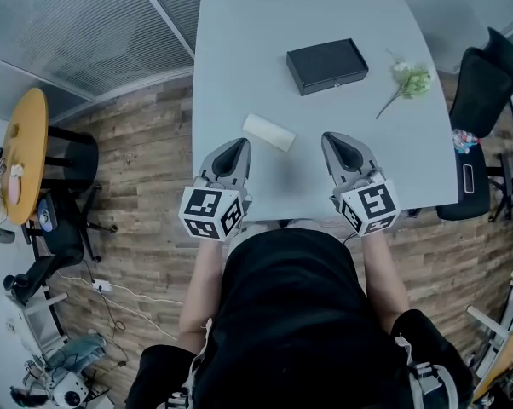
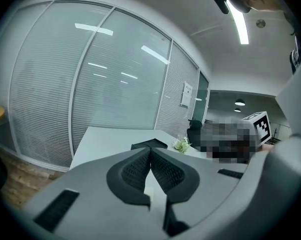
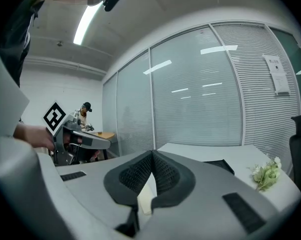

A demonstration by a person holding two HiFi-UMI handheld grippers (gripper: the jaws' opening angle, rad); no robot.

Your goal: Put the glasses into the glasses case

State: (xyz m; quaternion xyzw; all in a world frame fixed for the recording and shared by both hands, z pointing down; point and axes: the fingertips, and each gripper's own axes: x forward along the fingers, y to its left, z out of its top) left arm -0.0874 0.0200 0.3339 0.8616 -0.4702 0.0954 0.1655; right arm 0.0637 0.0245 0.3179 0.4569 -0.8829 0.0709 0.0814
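Observation:
A closed black rectangular case [image 1: 327,65] lies at the far middle of the white table [image 1: 239,49]. A small cream-white oblong object [image 1: 269,132] lies nearer, just beyond and between my two grippers. No glasses show in any view. My left gripper [image 1: 239,144] and right gripper [image 1: 331,138] hover side by side over the table's near edge, both shut with nothing between the jaws. In the left gripper view the gripper [image 2: 150,149] points toward the black case [image 2: 149,144]. In the right gripper view the gripper [image 3: 152,153] has the case [image 3: 220,165] to its right.
A sprig of white-green flowers [image 1: 410,81] lies at the table's far right. A black office chair [image 1: 487,83] stands to the right of the table, a round yellow table [image 1: 25,152] and another chair to the left. Glass partitions with blinds stand behind. A person [image 3: 84,115] sits far off.

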